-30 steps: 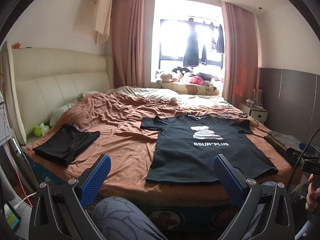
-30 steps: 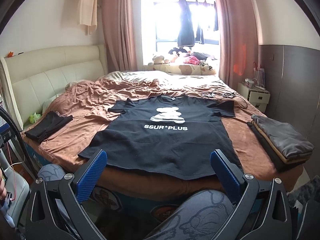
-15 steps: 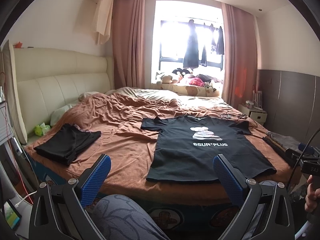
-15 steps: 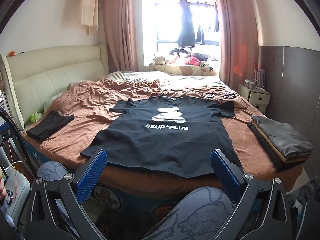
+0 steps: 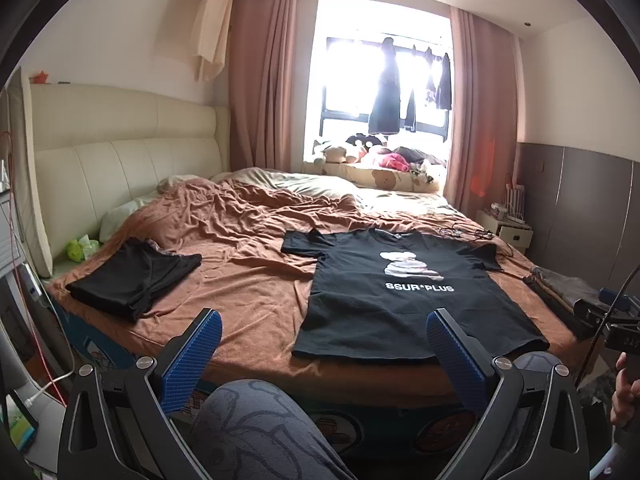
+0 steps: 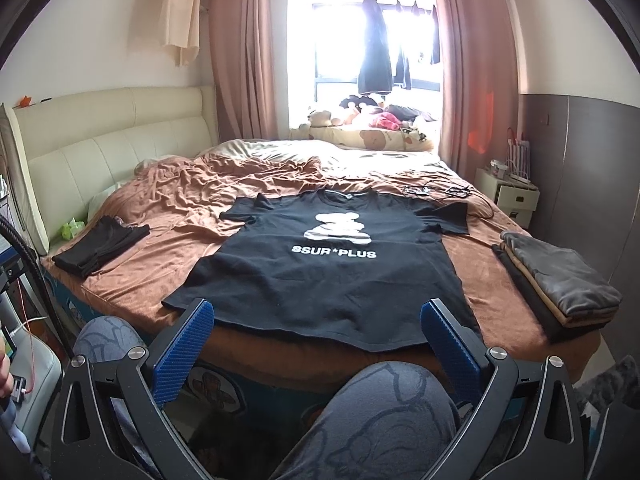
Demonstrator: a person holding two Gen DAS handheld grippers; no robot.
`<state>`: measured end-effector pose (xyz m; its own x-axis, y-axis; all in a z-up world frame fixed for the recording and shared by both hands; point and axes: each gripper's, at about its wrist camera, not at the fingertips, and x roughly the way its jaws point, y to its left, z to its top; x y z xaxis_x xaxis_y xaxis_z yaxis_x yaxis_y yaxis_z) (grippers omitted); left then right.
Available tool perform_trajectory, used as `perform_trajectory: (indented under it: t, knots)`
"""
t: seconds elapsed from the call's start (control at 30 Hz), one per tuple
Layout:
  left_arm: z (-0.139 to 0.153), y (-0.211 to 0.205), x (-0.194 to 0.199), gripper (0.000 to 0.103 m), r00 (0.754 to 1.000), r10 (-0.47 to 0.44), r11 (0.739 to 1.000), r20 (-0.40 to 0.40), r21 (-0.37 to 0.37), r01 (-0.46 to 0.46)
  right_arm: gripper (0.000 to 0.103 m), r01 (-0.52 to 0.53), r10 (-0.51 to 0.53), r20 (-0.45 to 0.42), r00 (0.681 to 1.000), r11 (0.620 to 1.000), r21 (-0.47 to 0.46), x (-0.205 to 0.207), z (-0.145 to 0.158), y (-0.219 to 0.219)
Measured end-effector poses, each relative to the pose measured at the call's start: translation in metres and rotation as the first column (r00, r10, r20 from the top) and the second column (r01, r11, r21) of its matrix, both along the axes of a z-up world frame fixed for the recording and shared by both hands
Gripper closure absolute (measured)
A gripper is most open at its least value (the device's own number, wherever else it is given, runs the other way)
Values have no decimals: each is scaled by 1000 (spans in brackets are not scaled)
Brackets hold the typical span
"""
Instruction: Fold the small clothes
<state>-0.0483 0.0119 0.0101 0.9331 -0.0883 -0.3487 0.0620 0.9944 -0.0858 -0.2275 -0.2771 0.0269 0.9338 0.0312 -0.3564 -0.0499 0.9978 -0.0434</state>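
Holding both tools back from the bed edge, above the person's patterned knees (image 6: 384, 412), leaves the whole work surface in view before any grasp. The left gripper (image 5: 320, 352) is spread wide and carries nothing; the right gripper (image 6: 316, 344) is likewise spread wide and empty.

Directly ahead of the right gripper, and ahead and to the right of the left gripper, the black T-shirt (image 6: 332, 276) lies flat on the brown bedspread (image 5: 248, 292), print side up, hem toward the grippers and slightly overhanging the bed edge, collar at the far end. Sleeves are extended to both sides. This layout is judged to be the prepared start state for folding: hem corners and sleeves are all reachable.

Ahead and to the left, well apart from the shirt, a dark crumpled garment (image 5: 132, 280) lies near the headboard side. To the right of the right gripper, a folded stack (image 6: 560, 280) sits at the bed edge, judged to be finished items.

Compared with one second earlier, both views have shifted only slightly; the shirt has not moved and both grippers remain spread. No fold has begun.
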Motion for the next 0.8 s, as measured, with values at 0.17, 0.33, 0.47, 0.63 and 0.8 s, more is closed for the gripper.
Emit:
perform_trajectory:
  t: [0.17, 0.33, 0.47, 0.63, 0.8]
  knots:
    - [1, -2, 6, 0, 1000, 2, 1000, -4, 1, -2, 0, -4, 4, 0, 1000, 1000, 1, 8, 2, -3]
    - [6, -5, 25, 0, 1000, 5, 1000, -24, 14, -5, 0, -5, 5, -9, 1000, 999, 32, 28, -1, -9]
    - [12, -5, 41, 0, 999, -2, 1000, -37, 21, 3, 0, -4, 5, -17, 1000, 998, 57, 45, 1, -15]
    - [16, 0, 65, 0, 998, -17, 1000, -57, 21, 18, 0, 0, 1, -24, 1000, 998, 66, 68, 2, -15]
    - [17, 10, 99, 0, 996, -24, 1000, -81, 9, 25, 0, 12, -9, -49, 999, 997, 73, 95, 3, -14]
